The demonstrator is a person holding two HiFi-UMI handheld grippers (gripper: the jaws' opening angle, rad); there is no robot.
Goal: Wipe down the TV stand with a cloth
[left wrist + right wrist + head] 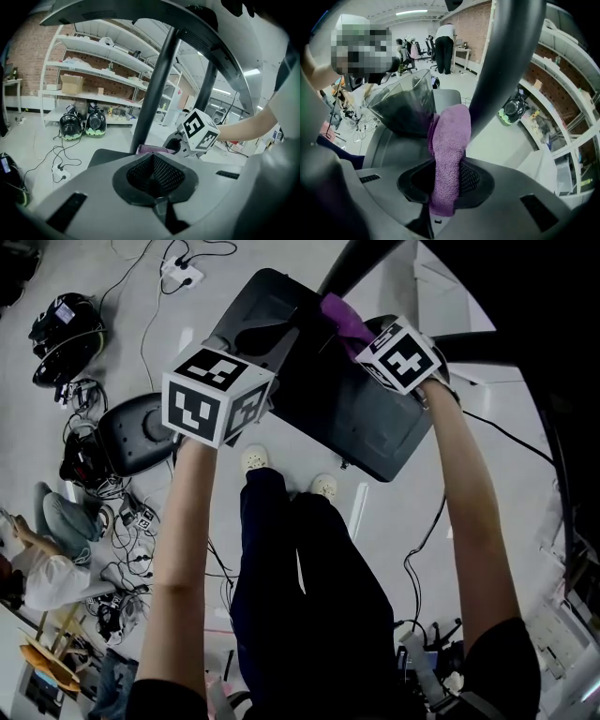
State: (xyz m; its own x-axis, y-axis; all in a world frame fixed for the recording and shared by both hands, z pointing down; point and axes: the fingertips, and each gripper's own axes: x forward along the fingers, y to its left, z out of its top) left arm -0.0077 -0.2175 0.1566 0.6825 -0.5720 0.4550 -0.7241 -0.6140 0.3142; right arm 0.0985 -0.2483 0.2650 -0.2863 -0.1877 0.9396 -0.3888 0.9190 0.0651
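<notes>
The TV stand's black base plate lies on the floor below me, and its dark pole rises at the top. My right gripper is shut on a purple cloth that rests on the base beside the pole. In the right gripper view the cloth hangs folded between the jaws, against the pole. My left gripper hovers over the base's left part, shut with nothing in it. From the left gripper view, the right gripper and a strip of cloth show by the pole.
My white shoes stand at the base's near edge. Cables and a power strip lie on the floor to the left, with black helmet-like gear and a dark seat-like object. Shelving lines the brick wall. A person stands far off.
</notes>
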